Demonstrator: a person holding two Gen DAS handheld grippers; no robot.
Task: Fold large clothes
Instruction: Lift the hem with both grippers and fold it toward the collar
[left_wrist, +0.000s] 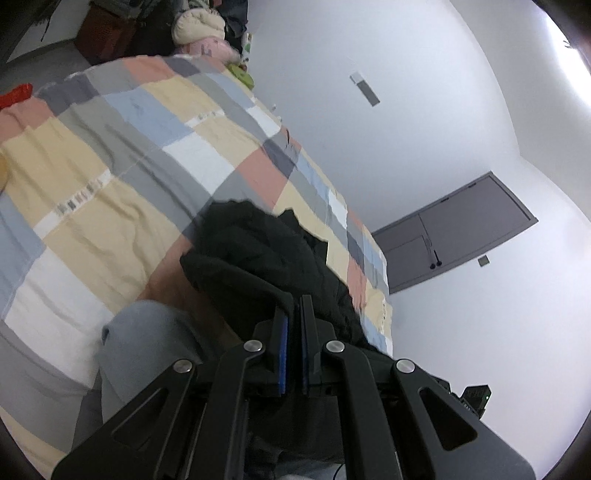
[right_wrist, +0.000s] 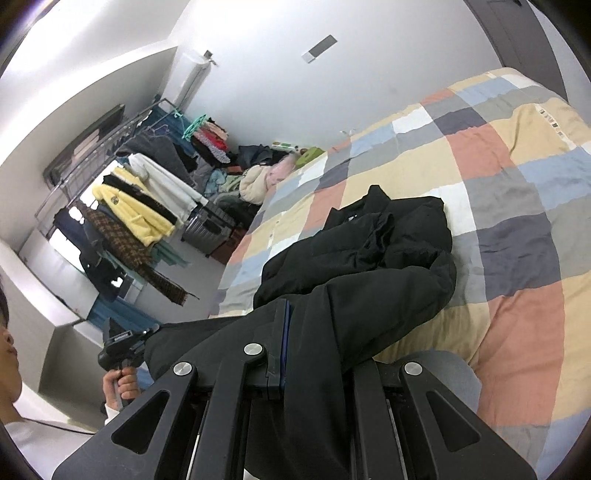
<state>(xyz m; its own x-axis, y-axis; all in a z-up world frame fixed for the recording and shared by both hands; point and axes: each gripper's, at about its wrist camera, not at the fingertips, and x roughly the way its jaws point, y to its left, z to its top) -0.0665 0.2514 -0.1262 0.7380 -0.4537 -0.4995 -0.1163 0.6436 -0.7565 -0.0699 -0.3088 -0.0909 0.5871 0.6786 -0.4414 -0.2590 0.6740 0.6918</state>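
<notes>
checkered bedspread underlies black jacket; fabric hides right claw tips, both claws clenched on it.

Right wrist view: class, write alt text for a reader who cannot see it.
The right gripper is shut on a black jacket that trails across a patchwork quilt on a bed. A crowded clothes rack stands behind.

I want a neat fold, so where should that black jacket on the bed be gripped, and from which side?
Probably along the hem edge of the black jacket nearest the person, coming from the foot of the checked quilt. That edge hangs flat toward both grippers, while the collar end lies bunched farther up; the right gripper already pinches it there.
</notes>
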